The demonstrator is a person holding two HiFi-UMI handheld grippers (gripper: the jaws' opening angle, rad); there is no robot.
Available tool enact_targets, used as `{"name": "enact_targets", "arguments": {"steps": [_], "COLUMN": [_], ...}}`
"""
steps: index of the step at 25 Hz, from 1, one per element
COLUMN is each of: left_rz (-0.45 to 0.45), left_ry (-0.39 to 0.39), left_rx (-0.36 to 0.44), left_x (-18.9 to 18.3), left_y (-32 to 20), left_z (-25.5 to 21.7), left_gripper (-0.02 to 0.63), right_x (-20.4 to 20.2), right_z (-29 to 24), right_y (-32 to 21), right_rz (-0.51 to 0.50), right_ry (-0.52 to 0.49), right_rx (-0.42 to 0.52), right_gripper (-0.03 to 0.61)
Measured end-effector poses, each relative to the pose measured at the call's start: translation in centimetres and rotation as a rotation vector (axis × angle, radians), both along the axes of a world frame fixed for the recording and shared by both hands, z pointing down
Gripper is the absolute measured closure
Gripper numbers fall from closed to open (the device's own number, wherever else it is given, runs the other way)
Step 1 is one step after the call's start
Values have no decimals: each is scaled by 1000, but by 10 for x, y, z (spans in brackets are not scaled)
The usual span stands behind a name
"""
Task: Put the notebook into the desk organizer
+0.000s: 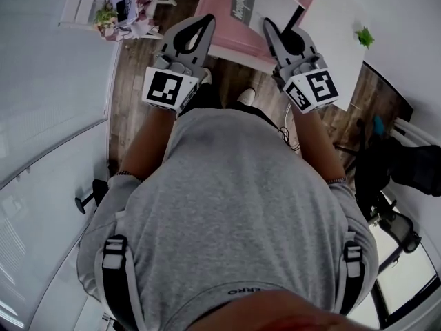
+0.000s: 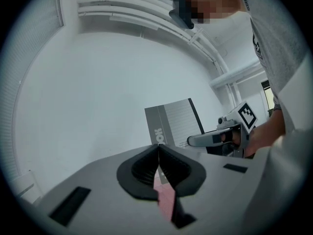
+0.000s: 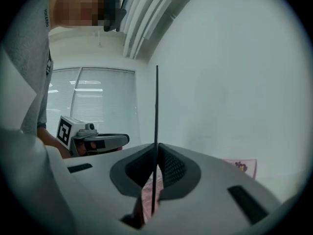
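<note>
Nearest to us in the head view is the person's grey shirt [image 1: 227, 205], with dark harness straps [image 1: 116, 271] over both shoulders. Past it, both forearms reach forward over the wooden floor [image 1: 131, 95].

The left hand-held gripper [image 1: 207, 21] and the right hand-held gripper [image 1: 269, 23] each carry their marker cube. Between their tips we see the notebook [image 1: 234, 19], held up in the air in front of the person. It is pink with a grey printed band and lies close to the edge of the white bench [image 1: 337, 19]. Only this view shows the notebook's whole cover. It also shows a small green plant [image 1: 364, 36] on the bench and a dark chair [image 1: 406, 164] at the right.

The head view does not show the grips, but the gripper views do. In the left gripper view the jaws are clenched on a pink edge of the notebook. Its grey band and a lined panel stand upright behind them, against a pale wall. In the right gripper view the jaws are pressed together on the notebook seen edge-on, which rises from them as a thin dark vertical line.

Each gripper view also catches the other hand-held gripper from the side.

At the top left of the head view is a cluster of floral-printed things [image 1: 127, 9] on a white stand. We cannot tell whether this is the desk organizer.
</note>
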State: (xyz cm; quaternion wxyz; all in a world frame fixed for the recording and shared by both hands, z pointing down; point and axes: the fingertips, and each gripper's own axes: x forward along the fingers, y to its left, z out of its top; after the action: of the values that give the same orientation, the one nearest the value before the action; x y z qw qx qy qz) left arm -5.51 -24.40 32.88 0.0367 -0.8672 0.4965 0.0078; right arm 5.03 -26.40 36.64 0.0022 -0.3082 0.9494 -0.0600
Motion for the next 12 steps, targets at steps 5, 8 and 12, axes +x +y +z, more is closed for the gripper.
{"name": "enact_targets", "arguments": {"steps": [5,8,12], "left_rz": [51,85,129], "left_ry": [1,16,50], "left_rx": [-10,-8,-14], "left_x": [-9,-14,-19], "left_y": [-21,-38,-60], "left_z": [6,4,3], "left_gripper": [594,594,594], "right_x": [-12,-16,-23], "right_z": [10,12,15], "right_y": [-15,-30,-46], "right_rz": [10,44,54], "right_ry": [-31,-22,-14], "right_rx": [-101,-130,-185], "right_gripper": [563,563,563]}}
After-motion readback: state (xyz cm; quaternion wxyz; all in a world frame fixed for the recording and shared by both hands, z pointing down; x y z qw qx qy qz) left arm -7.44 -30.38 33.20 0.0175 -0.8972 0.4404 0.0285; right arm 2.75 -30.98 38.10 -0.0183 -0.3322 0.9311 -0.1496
